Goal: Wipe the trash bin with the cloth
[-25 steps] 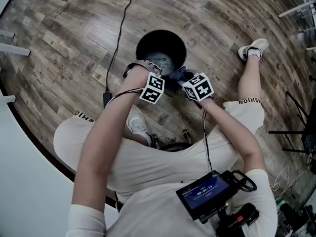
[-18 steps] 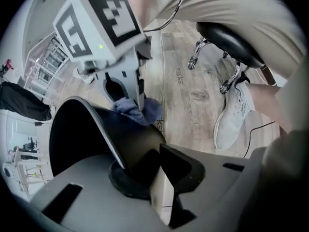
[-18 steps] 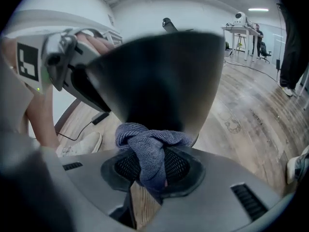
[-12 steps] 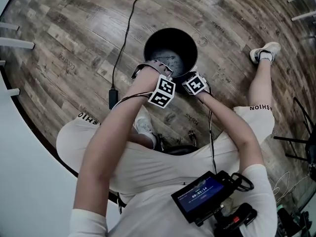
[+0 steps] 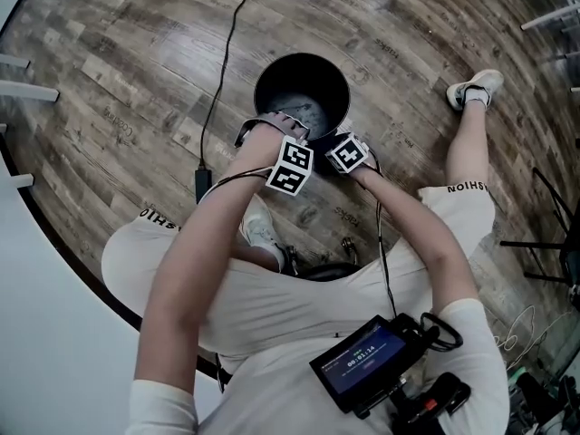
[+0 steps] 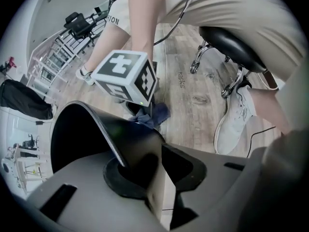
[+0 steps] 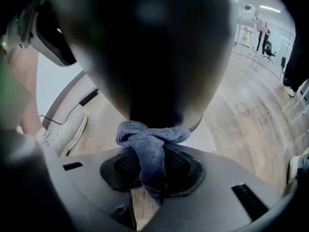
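- Wood-plank floor (image 5: 109, 53) of an open workroom, metal racks (image 6: 58, 52) along one side. A black cable (image 5: 222, 71) trails across the boards.
- Black trash bin (image 5: 263, 84) stands upright on the floor, just ahead of a person in pale clothes seated on a black stool (image 6: 231, 42).
- L gripper (image 6: 161, 168) points straight down over the bin's near rim, jaws astride the wall, one inside and one outside. They have just been easing apart, yet the wall looks to touch both pads.
- R gripper (image 7: 153, 173), just to the right of it, is clenched on a blue-grey cloth (image 7: 152, 144). The bunched cloth sits against the bin's outer wall, low down nr the base, on the side facing the person.
- Marker cubes of the two grippers sit side by side at the bin's near edge.
- White sneaker (image 6: 236, 124) is planted beside the stool. The other leg is stretched out to the bin's right.
- Small screen unit (image 5: 367, 365) hangs at the person's chest, display lit.
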Available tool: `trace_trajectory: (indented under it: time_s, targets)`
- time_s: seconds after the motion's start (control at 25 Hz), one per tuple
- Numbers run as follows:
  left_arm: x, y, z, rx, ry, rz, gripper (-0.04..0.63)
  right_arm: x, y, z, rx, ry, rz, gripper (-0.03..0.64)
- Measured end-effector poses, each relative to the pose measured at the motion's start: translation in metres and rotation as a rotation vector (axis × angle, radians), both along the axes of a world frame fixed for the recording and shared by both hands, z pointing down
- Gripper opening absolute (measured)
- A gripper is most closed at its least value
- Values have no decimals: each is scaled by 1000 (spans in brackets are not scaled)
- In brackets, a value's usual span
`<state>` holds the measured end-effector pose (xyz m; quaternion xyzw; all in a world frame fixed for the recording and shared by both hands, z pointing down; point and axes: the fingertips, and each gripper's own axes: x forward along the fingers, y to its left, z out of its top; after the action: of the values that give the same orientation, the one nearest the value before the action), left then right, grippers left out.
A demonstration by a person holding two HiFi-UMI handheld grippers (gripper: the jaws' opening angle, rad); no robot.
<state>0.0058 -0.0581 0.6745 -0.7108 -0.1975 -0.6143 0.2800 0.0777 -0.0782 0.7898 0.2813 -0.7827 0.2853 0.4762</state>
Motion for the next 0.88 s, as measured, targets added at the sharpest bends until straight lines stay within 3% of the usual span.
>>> trace_trajectory:
  time_s: [0.28,0.48,0.6,0.88]
  targets:
    - [-16,-6,-9,30,-17,-7,126,-9,14,-125,143,-194,36,109]
    - [-22,-3,-1,17,-35,-23,124,-6,13,-196,229,-262,69,109]
    - [-21,-2,3,31,-47,-5,65,-8,7,-206,234,-253,59,109]
    - [-17,0,2,25,-47,17,60,-15,-5,-175,179,-204,43,109]
